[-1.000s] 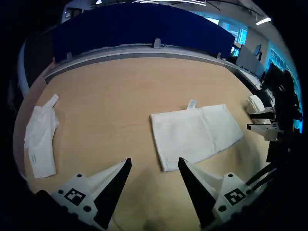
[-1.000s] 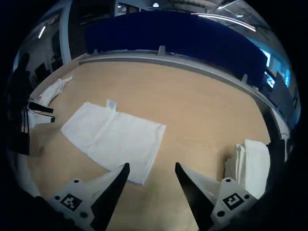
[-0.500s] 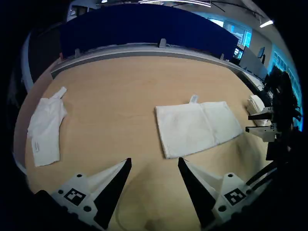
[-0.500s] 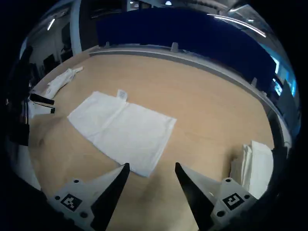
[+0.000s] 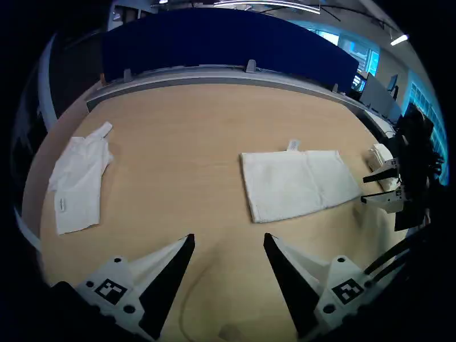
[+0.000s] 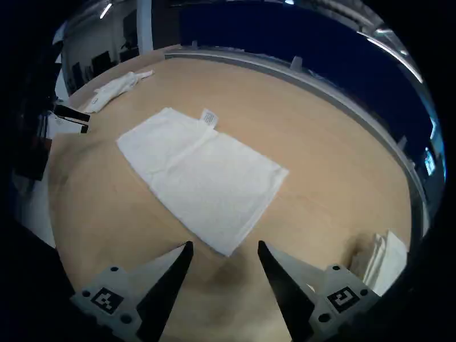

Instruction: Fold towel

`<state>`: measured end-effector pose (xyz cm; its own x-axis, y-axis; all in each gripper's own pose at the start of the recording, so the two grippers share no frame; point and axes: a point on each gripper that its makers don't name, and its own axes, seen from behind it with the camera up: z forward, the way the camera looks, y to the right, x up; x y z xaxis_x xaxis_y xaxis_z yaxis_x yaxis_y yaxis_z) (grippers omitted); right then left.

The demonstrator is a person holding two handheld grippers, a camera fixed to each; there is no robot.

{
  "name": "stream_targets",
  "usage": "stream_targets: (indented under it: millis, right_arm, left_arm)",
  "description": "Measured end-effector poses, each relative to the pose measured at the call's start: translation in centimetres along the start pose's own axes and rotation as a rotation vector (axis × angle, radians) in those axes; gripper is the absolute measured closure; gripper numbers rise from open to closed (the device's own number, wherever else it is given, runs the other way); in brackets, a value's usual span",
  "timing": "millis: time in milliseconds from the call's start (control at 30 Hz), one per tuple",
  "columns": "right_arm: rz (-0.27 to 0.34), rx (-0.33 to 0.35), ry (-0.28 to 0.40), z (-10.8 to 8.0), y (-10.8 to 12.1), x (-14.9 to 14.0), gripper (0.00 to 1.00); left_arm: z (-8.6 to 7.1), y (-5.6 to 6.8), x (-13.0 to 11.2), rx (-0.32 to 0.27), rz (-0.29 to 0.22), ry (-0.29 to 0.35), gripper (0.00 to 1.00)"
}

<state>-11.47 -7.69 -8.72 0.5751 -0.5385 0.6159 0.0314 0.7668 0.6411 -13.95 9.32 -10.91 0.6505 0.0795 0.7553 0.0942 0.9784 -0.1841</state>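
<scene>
The left hand-held gripper [image 5: 228,236] is hovering over the bench [image 5: 171,148], fingers apart and empty. The right hand-held gripper [image 6: 224,244], also spread, is hanging at the towel [image 6: 205,171] corner.

The left gripper view looks forward and down from above the near edge of the wooden surface [image 5: 188,131], along its own left claw [image 5: 228,236], with the towel [image 5: 296,182] lying ahead and to its right, some way off. The right gripper view rides the right claw [image 6: 225,243], likewise tilted down at the surface but sitting nearer, the towel's near corner just ahead of the claw. Both share the towel and the blue divider [image 5: 228,40] at the far edge, and each catches the other claw at its side.
</scene>
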Motion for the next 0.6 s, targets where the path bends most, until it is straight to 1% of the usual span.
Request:
stream_targets:
  millis: [167, 400, 533, 567, 600]
  right_arm:
    - [-0.02, 0.015, -0.021, 0.6, -0.1, -0.4, 0.24]
    - [-0.011, 0.037, -0.036, 1.1, -0.3, -0.8, 0.4]
    - [-0.004, 0.051, -0.049, 1.3, -0.5, -1.1, 0.42]
    - [-0.004, 0.055, -0.052, 1.3, -0.5, -1.2, 0.44]
    - [-0.005, 0.058, -0.054, 1.4, -0.6, -1.3, 0.49]
  left_arm:
    - [-0.2, -0.1, -0.4, 0.001, 0.001, -0.006, 0.1]
    - [-0.2, -0.2, -0.7, 0.002, 0.0, -0.01, 0.1]
    - [-0.3, -0.3, -0.6, 0.001, -0.007, -0.009, 0.1]
    - [-0.4, -0.3, -0.6, 0.001, -0.008, -0.008, 0.1]
    - [-0.4, -0.3, -0.6, 0.0, -0.009, -0.009, 0.1]
